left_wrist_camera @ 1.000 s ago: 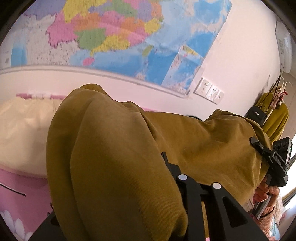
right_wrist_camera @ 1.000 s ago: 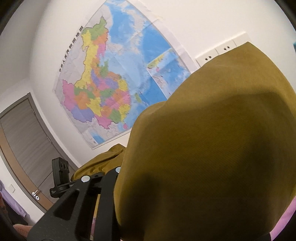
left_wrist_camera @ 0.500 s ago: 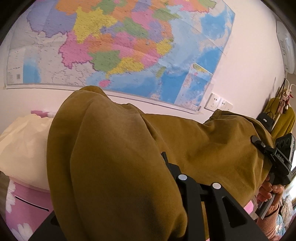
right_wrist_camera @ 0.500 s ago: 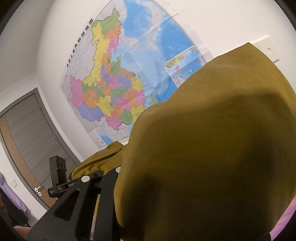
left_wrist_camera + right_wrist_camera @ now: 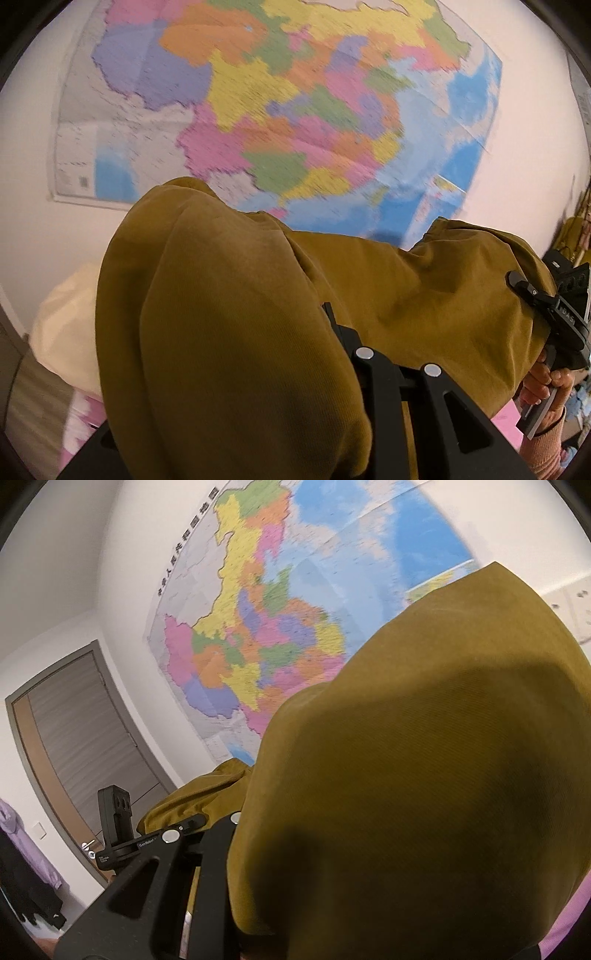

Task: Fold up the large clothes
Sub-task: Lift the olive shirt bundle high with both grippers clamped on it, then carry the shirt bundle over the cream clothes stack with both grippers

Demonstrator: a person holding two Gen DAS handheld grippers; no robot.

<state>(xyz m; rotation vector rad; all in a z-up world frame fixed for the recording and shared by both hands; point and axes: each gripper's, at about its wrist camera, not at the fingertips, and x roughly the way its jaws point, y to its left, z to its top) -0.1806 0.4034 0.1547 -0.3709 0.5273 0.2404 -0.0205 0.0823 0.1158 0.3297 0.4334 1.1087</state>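
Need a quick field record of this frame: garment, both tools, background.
garment: mustard corduroy cloth, lifted and stretched between both tools
left tool: fingertips buried in the cloth, bunched fold draped over it
right tool: gripping the far end of the cloth, seen from the left wrist view; a hand holds its handle
wall: coloured map
door: grey, closed
other: cream bundle low at left
image quality: motion blur on the map

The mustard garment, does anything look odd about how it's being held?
Yes: the mustard garment bunches over both grippers, hiding their fingertips, and sags between them instead of hanging flat. No tear or stain shows.
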